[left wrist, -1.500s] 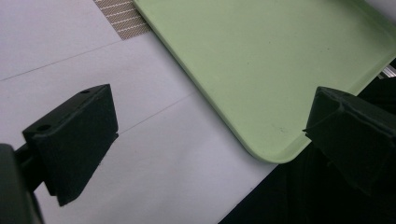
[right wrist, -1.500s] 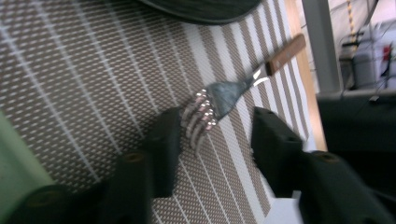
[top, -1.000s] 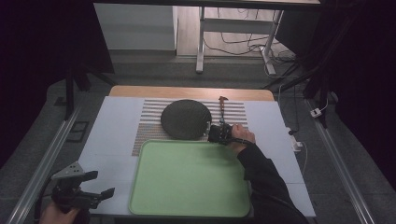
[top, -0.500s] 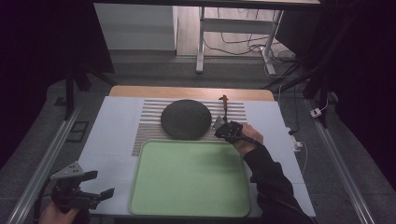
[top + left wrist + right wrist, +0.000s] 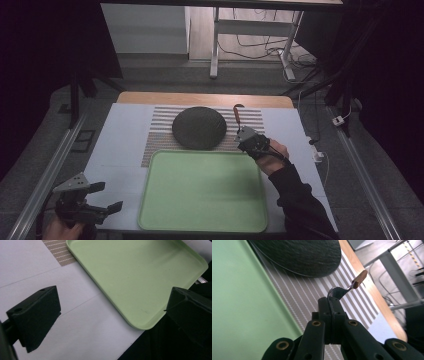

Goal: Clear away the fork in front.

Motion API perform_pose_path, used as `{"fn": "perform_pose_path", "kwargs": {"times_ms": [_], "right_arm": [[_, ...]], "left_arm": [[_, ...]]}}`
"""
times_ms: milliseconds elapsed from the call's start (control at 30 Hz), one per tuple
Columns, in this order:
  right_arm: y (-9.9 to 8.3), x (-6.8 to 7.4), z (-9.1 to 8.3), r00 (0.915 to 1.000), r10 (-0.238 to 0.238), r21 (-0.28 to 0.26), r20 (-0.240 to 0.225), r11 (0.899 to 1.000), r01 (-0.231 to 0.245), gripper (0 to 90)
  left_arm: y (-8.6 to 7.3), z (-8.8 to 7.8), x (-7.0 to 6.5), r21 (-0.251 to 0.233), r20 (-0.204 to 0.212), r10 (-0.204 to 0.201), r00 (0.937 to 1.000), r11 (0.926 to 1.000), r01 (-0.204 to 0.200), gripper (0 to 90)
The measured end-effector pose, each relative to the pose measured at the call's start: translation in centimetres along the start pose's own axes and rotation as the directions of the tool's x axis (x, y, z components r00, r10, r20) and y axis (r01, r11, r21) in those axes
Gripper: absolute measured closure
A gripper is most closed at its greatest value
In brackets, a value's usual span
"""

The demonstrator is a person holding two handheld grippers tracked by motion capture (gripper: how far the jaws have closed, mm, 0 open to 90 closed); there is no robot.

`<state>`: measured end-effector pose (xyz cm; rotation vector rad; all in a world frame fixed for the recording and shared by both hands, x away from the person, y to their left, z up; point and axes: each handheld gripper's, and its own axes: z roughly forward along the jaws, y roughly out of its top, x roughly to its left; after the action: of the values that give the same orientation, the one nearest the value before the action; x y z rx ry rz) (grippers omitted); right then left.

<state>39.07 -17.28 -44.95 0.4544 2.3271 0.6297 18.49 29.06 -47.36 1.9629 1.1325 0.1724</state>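
Black jaws of the left hand-held gripper [image 5: 102, 198] stand spread wide with nothing between them, near the desk's [image 5: 125, 130] front left corner in the high view. Seen in the left gripper view, the left hand-held gripper [image 5: 110, 315] hangs over bare white desk surface [image 5: 30, 262], and the near left corner of the green tray [image 5: 140, 270] lies between the two jaws, farther off. A corner of the striped mat [image 5: 58, 251] shows beyond the tray's far edge.

Centre of the high view: the green tray [image 5: 205, 187] lies empty on the near half of the desk; behind it sits the striped mat [image 5: 160, 132], and a round dark plate [image 5: 199, 127] rests on the mat, its near rim just beside the tray's far edge.

Right of the plate, the right hand-held gripper [image 5: 245, 136] is pressed together on a spoon [image 5: 238, 114], held in a person's hand [image 5: 272, 155] at the tray's far right corner. In the right gripper view, the right hand-held gripper [image 5: 331, 302] pinches the spoon's metal end; the spoon [image 5: 352, 285] curves up and away from the jaws, its brown wooden end highest, lifted clear of the mat [image 5: 312, 297]. The plate [image 5: 304, 255] lies to the upper left of that view, the tray [image 5: 239, 302] to the left.
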Motion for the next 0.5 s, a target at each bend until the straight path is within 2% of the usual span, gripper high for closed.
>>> {"fn": "perform_pose_path", "kwargs": {"times_ms": [133,267,500], "right_arm": [[-0.3,0.0,-1.1,0.9985,0.041,-0.037,-0.036,0.998,-0.043,90.0],[-0.9,0.1,-2.6,0.9926,0.089,-0.088,-0.082,0.991,-0.097,90.0],[-1.7,0.3,-5.1,0.9742,0.158,-0.163,-0.161,0.969,-0.184,90.0]], "left_arm": [[0.1,0.0,-0.1,-0.002,-0.003,0.011,0.9999,0.9999,-0.011,0.0],[0.3,0.1,-0.2,-0.006,-0.003,0.019,0.9998,0.9998,-0.019,0.0],[0.9,0.9,-0.5,-0.007,0.060,0.055,0.9967,0.9985,-0.055,0.0]]}}
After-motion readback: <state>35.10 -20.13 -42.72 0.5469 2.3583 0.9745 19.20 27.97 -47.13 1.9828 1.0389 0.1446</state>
